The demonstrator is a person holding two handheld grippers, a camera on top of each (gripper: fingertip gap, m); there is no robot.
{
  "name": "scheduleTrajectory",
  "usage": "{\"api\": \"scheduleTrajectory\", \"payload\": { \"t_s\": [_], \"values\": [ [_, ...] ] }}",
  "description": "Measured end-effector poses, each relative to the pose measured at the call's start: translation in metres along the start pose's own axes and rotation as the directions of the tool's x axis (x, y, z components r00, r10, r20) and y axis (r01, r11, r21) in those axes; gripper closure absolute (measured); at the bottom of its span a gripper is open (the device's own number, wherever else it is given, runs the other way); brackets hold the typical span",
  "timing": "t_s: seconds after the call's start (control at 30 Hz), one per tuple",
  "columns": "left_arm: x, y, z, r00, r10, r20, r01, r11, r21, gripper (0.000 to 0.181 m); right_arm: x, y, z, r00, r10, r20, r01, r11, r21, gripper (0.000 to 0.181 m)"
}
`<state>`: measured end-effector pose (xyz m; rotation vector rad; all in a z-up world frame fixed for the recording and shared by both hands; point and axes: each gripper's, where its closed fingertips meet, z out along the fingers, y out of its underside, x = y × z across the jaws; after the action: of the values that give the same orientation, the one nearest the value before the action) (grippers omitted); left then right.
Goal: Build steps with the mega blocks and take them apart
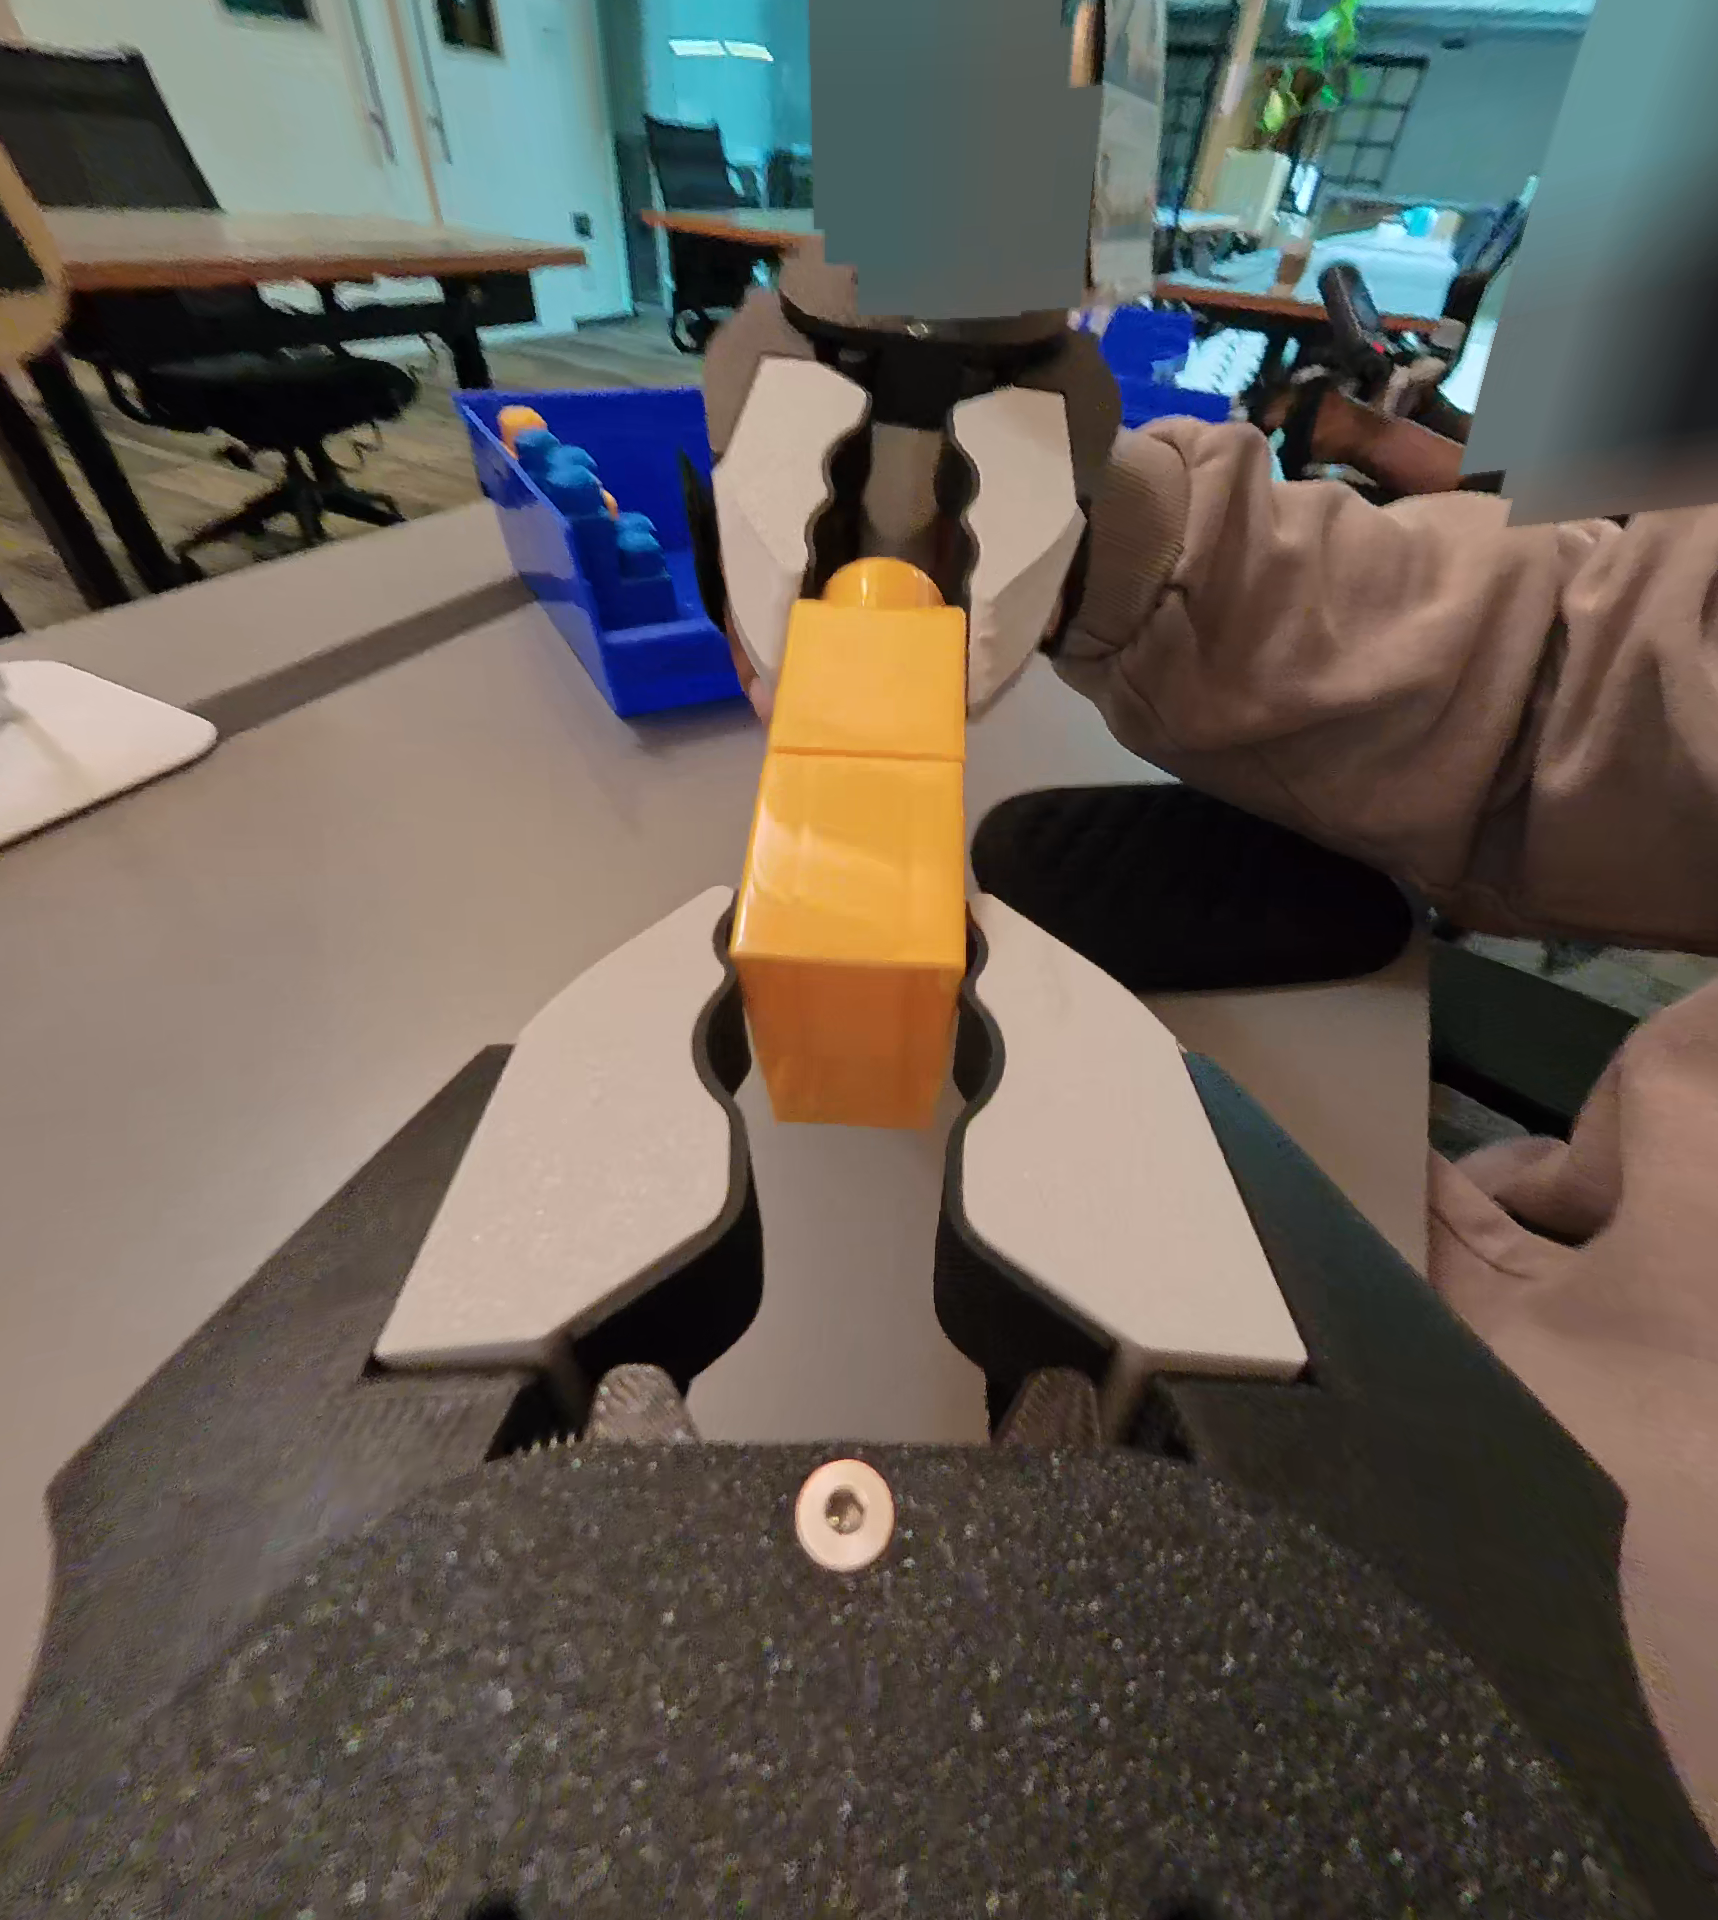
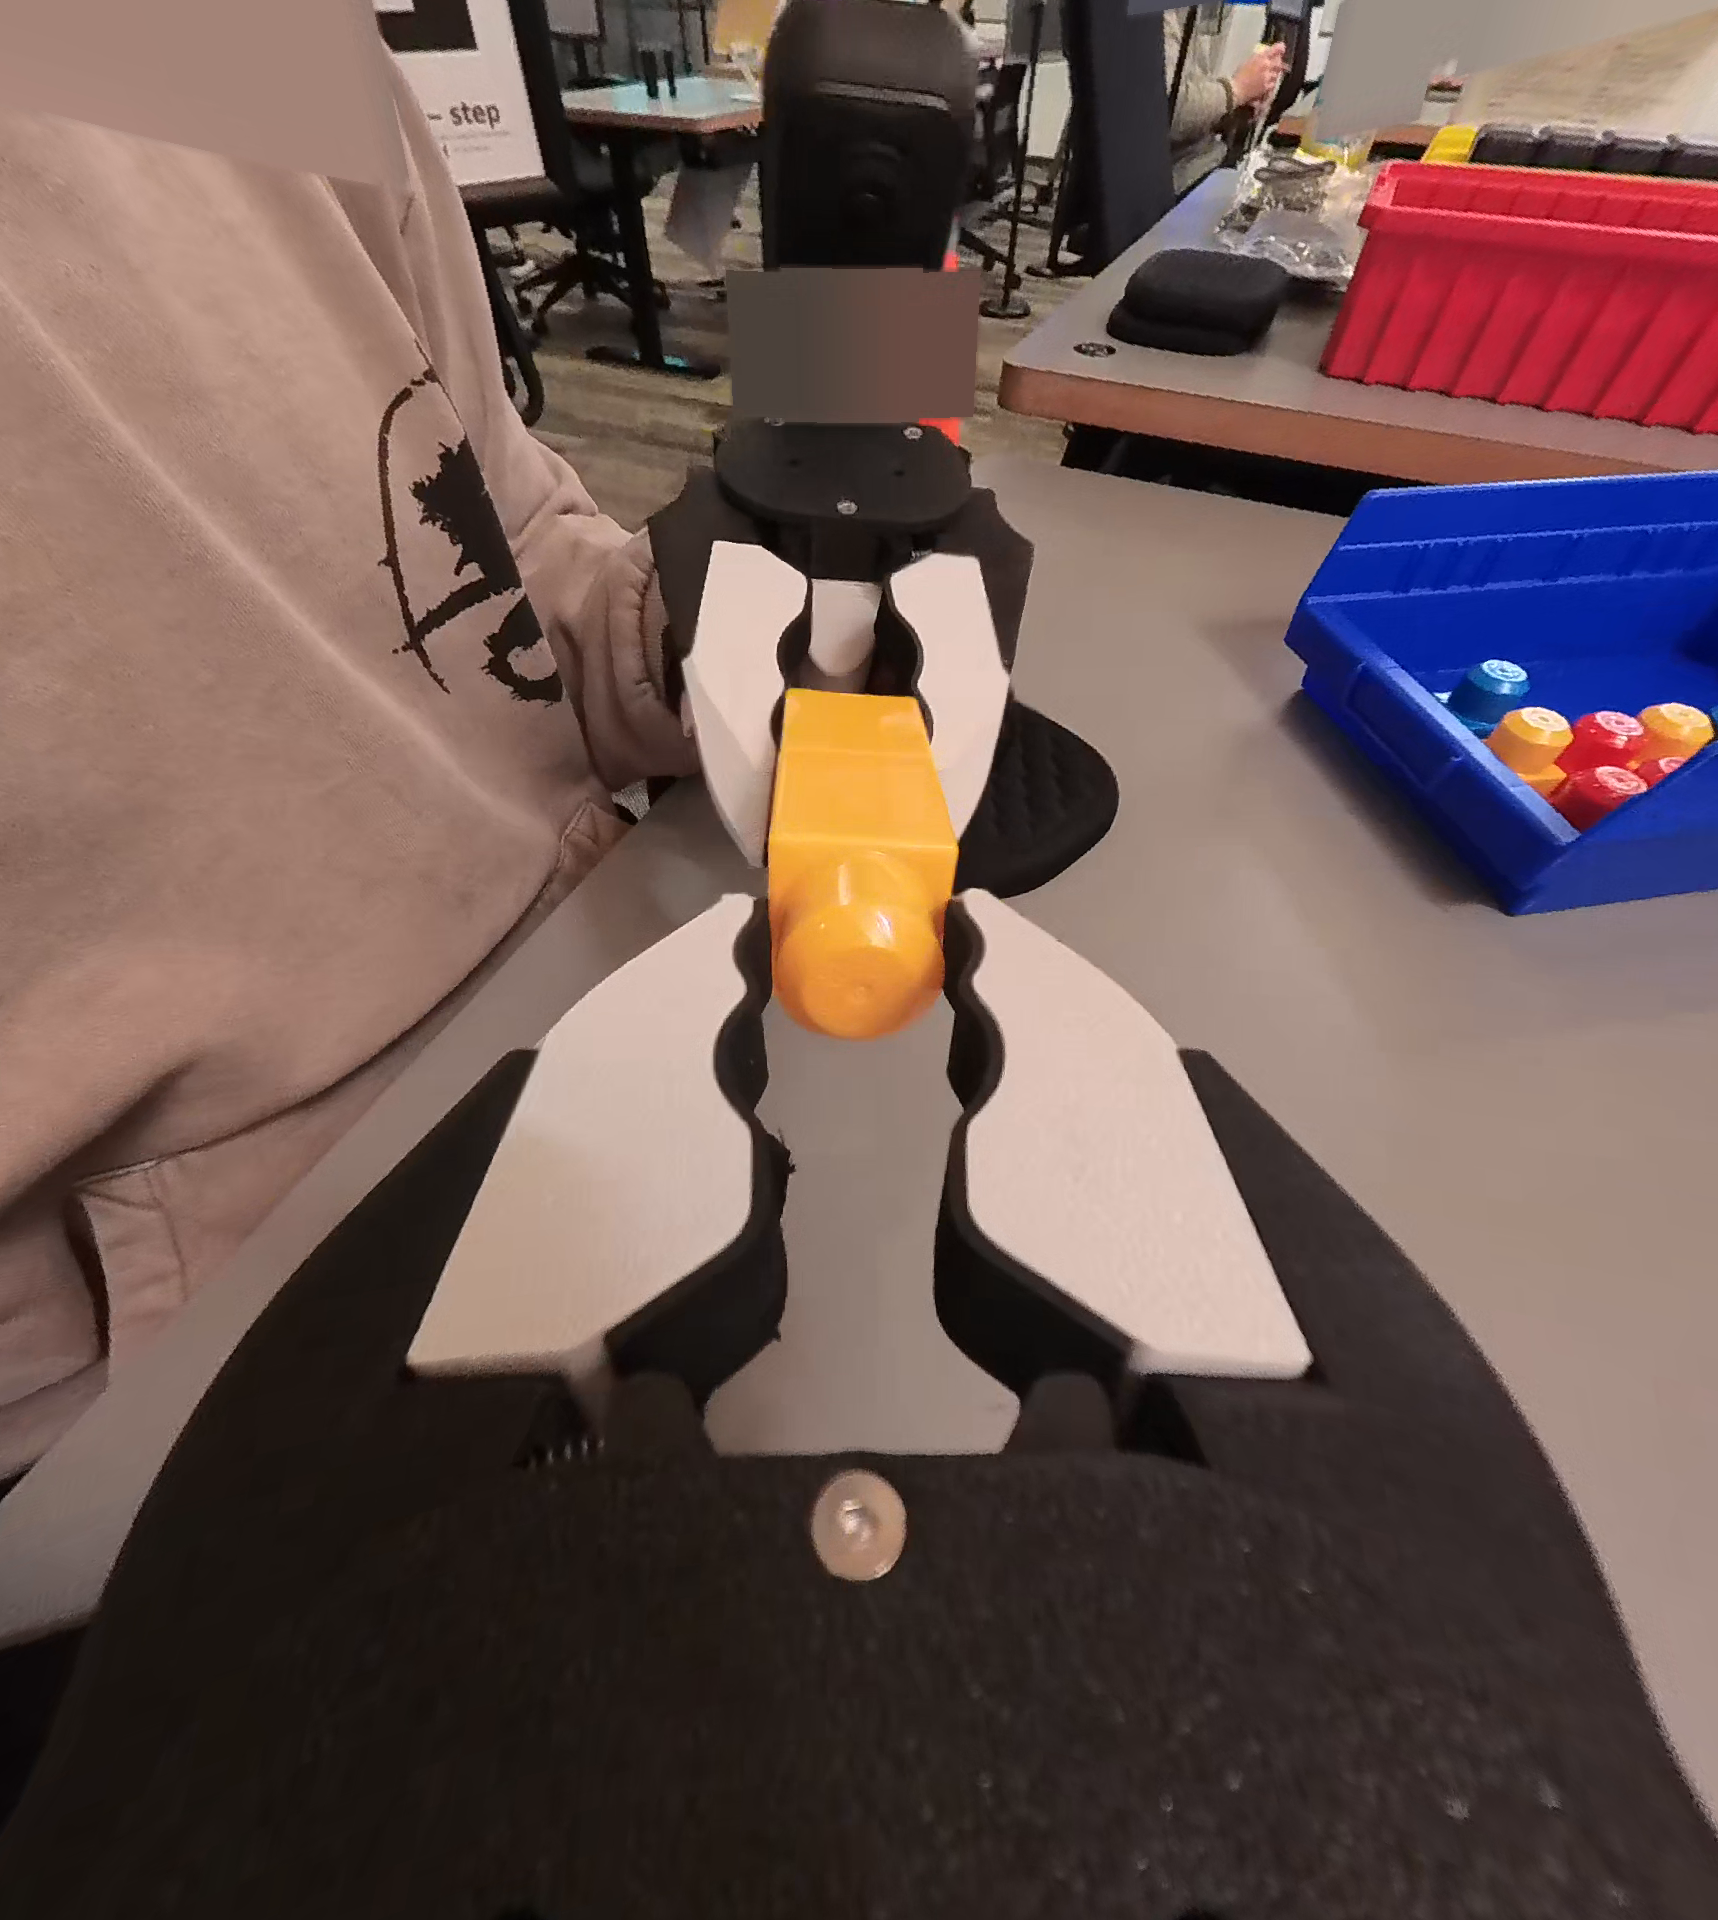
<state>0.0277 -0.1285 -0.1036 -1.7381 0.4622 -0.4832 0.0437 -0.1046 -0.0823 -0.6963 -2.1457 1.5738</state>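
Observation:
Two orange mega blocks are joined end to end and held level above the grey table (image 1: 315,935), between my two grippers, which face each other. In the left wrist view my left gripper (image 1: 850,920) is shut on the near orange block (image 1: 850,883). The far orange block (image 1: 876,686), stud pointing away, sits in my right gripper (image 1: 876,675). In the right wrist view my right gripper (image 2: 855,920) is shut around the stud end of the near orange block (image 2: 860,826). The far orange block (image 2: 850,727) sits in my left gripper (image 2: 850,831).
A blue bin (image 1: 668,665) of blue and orange blocks stands behind on the left; in the right wrist view a blue bin (image 2: 1665,847) holds several coloured blocks (image 2: 1603,748). A black pad (image 1: 1187,883) lies under the blocks. A red bin (image 2: 1582,312) sits on another table. A white stand base (image 1: 34,748) is at the left. There is about 4 cm between the tips of the two grippers.

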Motion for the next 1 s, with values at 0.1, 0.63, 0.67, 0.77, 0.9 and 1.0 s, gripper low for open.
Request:
{"api": "scheduleTrajectory", "payload": {
  "t_s": [0.1, 0.63, 0.67, 0.77, 0.9, 1.0],
  "values": [
    [-0.009, -0.01, 0.002, 0.998, 0.01, 0.07, -0.014, 0.998, 0.058, 0.12, 0.006, 0.0, -0.002, 1.0, -0.003, -0.031, 0.002, 1.0, -0.031, 0.15],
    [-0.071, 0.014, -0.016, 0.924, -0.061, 0.378, 0.011, 0.991, 0.135, 0.154, 0.11, 0.01, -0.269, 0.762, 0.054, -0.645, -0.44, 0.774, -0.455, 0.15],
    [-0.072, 0.015, -0.017, 0.922, -0.06, 0.382, 0.008, 0.991, 0.136, 0.161, 0.114, 0.019, -0.284, 0.738, 0.06, -0.672, -0.486, 0.739, -0.467, 0.15],
    [-0.075, 0.016, -0.019, 0.917, -0.042, 0.397, -0.013, 0.991, 0.135, 0.181, 0.122, 0.05, -0.317, 0.683, 0.094, -0.725, -0.6, 0.639, -0.482, 0.15],
    [-0.08, 0.021, -0.019, 0.911, -0.042, 0.411, -0.009, 0.992, 0.123, 0.181, 0.127, 0.095, -0.329, 0.65, 0.157, -0.744, -0.68, 0.558, -0.476, 0.15],
    [-0.081, 0.024, -0.017, 0.911, -0.047, 0.409, 0.0, 0.993, 0.114, 0.181, 0.132, 0.123, -0.318, 0.646, 0.21, -0.734, -0.7, 0.545, -0.461, 0.15]
  ]
}}
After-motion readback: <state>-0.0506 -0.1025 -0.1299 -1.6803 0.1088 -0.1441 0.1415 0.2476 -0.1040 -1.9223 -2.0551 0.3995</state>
